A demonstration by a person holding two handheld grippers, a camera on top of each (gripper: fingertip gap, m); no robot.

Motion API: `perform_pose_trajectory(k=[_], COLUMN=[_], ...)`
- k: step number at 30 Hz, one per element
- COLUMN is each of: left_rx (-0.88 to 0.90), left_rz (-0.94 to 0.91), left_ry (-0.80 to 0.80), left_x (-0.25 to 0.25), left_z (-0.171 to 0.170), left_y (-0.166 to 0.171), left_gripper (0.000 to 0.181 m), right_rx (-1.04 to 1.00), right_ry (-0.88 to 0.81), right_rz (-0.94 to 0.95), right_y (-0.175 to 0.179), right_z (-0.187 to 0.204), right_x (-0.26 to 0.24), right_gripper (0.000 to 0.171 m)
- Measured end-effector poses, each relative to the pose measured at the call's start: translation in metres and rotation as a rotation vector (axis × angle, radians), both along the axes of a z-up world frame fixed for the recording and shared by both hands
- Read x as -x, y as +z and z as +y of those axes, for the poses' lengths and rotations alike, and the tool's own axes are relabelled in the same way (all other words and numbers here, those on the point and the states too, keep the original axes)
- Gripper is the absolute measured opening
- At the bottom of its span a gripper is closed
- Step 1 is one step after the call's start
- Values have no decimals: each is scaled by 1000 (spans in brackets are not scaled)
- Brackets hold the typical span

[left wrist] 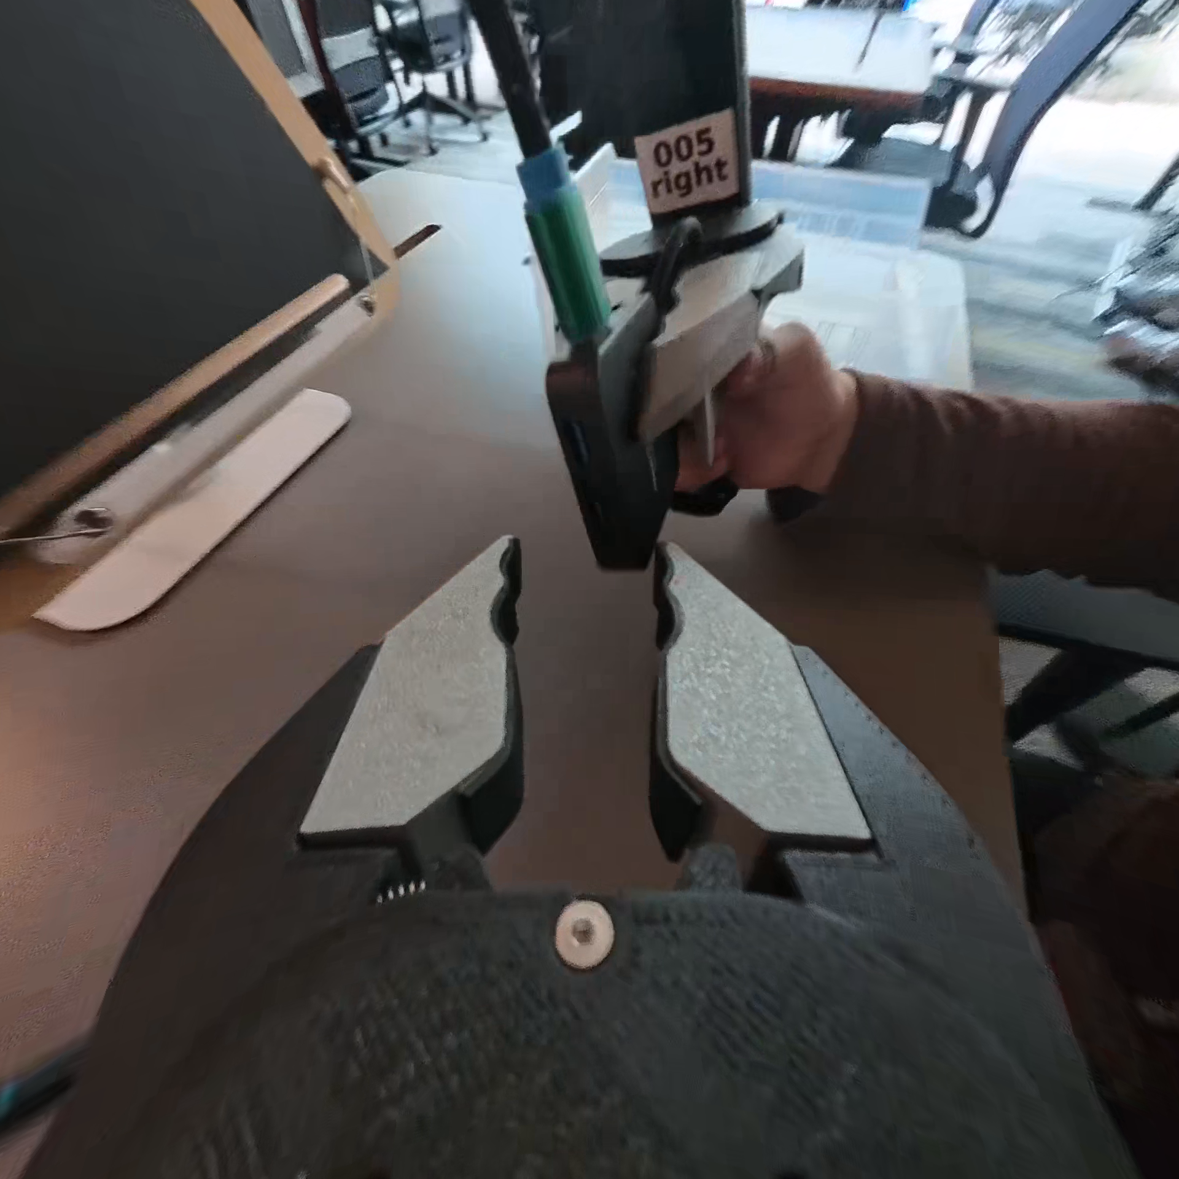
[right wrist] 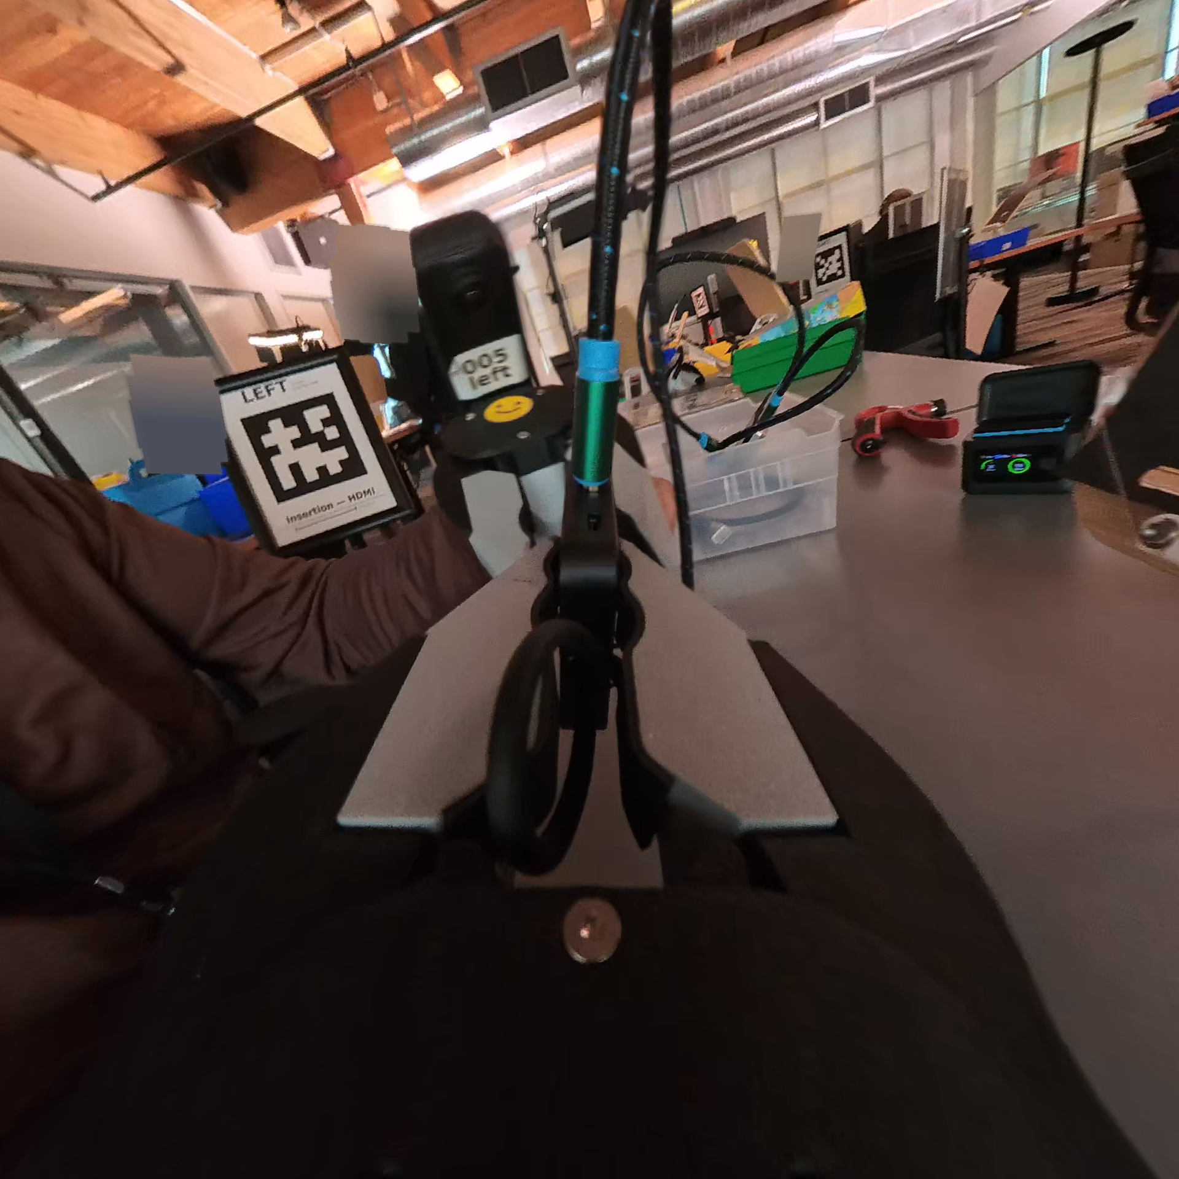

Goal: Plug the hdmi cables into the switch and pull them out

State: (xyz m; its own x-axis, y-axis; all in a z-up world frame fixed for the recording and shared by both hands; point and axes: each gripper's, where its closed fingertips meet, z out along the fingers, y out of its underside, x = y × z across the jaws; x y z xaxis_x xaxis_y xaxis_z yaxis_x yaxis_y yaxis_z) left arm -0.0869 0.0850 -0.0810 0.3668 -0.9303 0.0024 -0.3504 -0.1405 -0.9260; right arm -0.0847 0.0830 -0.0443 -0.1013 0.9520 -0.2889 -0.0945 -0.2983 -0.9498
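The right gripper (right wrist: 590, 593) is clenched on the black switch (left wrist: 603, 459), holding it upright above the brown table (left wrist: 287, 638). A green plug (right wrist: 592, 430) of a braided cable (right wrist: 606, 242) sits in the switch's top. The left gripper (left wrist: 587, 568) is released and holds nothing, its right fingertip (left wrist: 667, 574) just beside the switch's lower end.

Daylight from windows (right wrist: 893, 147) washes out both backgrounds. Wide-angle distortion bends the edges, motion blur softens most surfaces, and the dark table (left wrist: 446, 446) carries a soft sheen.
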Motion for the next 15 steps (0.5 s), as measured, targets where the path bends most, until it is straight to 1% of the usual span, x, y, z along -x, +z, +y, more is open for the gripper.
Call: perform_pose_trajectory(k=[3,4,6,7,9,11,13,15], left_rx=[37,20,-5,23,127,142,138,138], left_rz=[-88,-105,-150,-169,-148,-111,-69,-56], left_ry=[-119,-158,-208,-217,-216,-222,-206,-192], left_x=[-16,-19,-20,-18,-13,-6,0,2], left_z=[-9,-13,-14,-14,-12,-12,-9,-7], left_y=[-2,-4,-8,-12,-22,-32,-40,-43], left_gripper=[22,18,17,16,13,12,13,13], right_rx=[-7,-3,10,-1,-39,-27,11,39], right_ry=[52,71,92,85,57,69,82,87], right_rz=[-38,-46,-56,-80,-136,-168,-178,-165], right_y=[-9,-12,-16,-20,-30,-37,-41,-41], right_z=[-7,-9,-9,-9,-7,-8,-6,-4], right_x=[6,7,9,11,16,19,19,19], right_gripper=[10,10,10,10,10,12,18,21])
